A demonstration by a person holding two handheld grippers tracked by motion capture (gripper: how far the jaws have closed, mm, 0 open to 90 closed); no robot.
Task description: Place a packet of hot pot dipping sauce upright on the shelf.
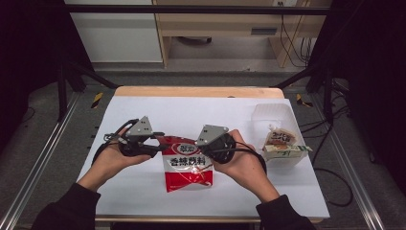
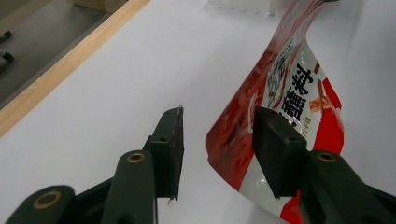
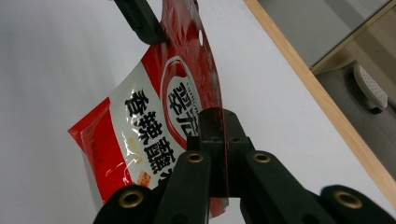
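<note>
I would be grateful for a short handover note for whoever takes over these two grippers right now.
Right gripper: shut on the top edge of the red seasoning packet, holding it up off the white table.
Left gripper: jaws apart around the packet's other edge, not pinching it.
Clear tub with two snack items sits at the right, untouched.
Done: one side gripped.
Left: probably close the left jaws on the packet and go on handling it.
</note>
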